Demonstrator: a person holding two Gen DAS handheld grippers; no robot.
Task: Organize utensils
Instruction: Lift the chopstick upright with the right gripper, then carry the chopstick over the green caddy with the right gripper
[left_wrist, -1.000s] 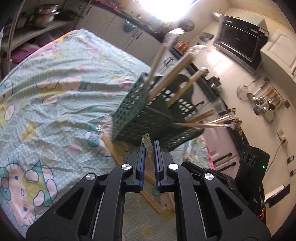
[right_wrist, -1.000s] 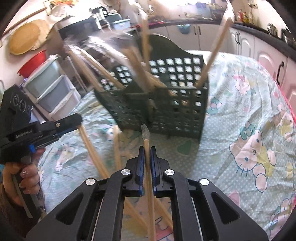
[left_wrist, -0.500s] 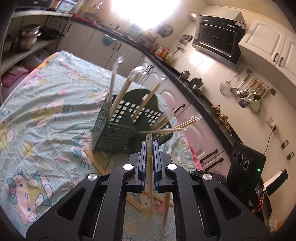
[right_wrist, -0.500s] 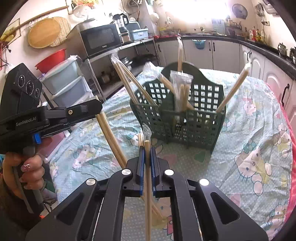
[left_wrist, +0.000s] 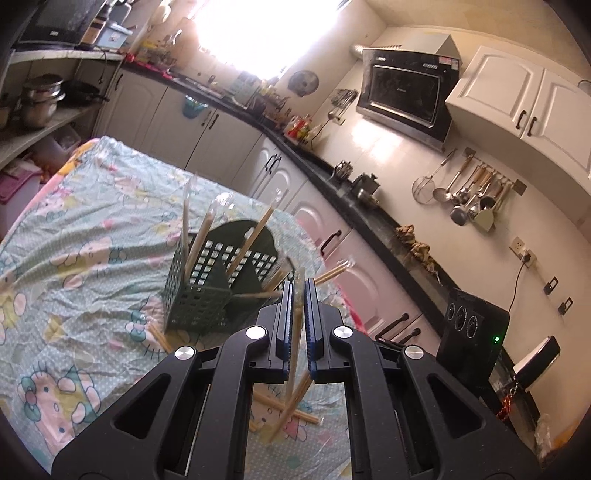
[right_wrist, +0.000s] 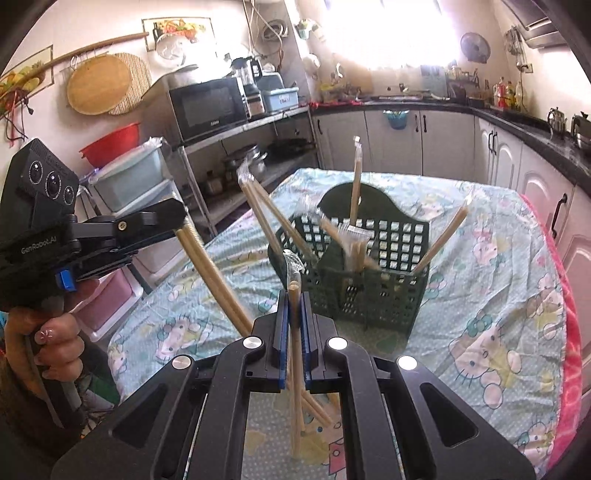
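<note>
Change: both grippers sit higher above the table than a second ago, each carrying its wrapped chopsticks up with it; the green basket looks smaller and farther.
Left gripper (left_wrist: 295, 291): jaws nearly together, clamped on a wrapped chopstick pair (left_wrist: 293, 347). Long axis runs steeply, wrapper tip up just past the pads, lower end hanging down toward the cloth.
Right gripper (right_wrist: 294, 299): jaws narrow, pinching a second wrapped chopstick pair (right_wrist: 295, 369). It stands close to upright, crinkled wrapper end on top, wooden end pointing down.
Loose chopsticks (left_wrist: 291, 410): lying flat and crossed on the cloth below the left gripper.
Tablecloth (right_wrist: 480, 314): mint green with cartoon cats, wrinkled.
Basket (right_wrist: 369, 273): dark green lattice, upright mid-table, beyond both grippers. Wrapped chopsticks lean out of it at varied angles, one near vertical.
Far: kitchen counter (left_wrist: 373, 218) on the right, microwave (right_wrist: 207, 105) on a shelf at left.
</note>
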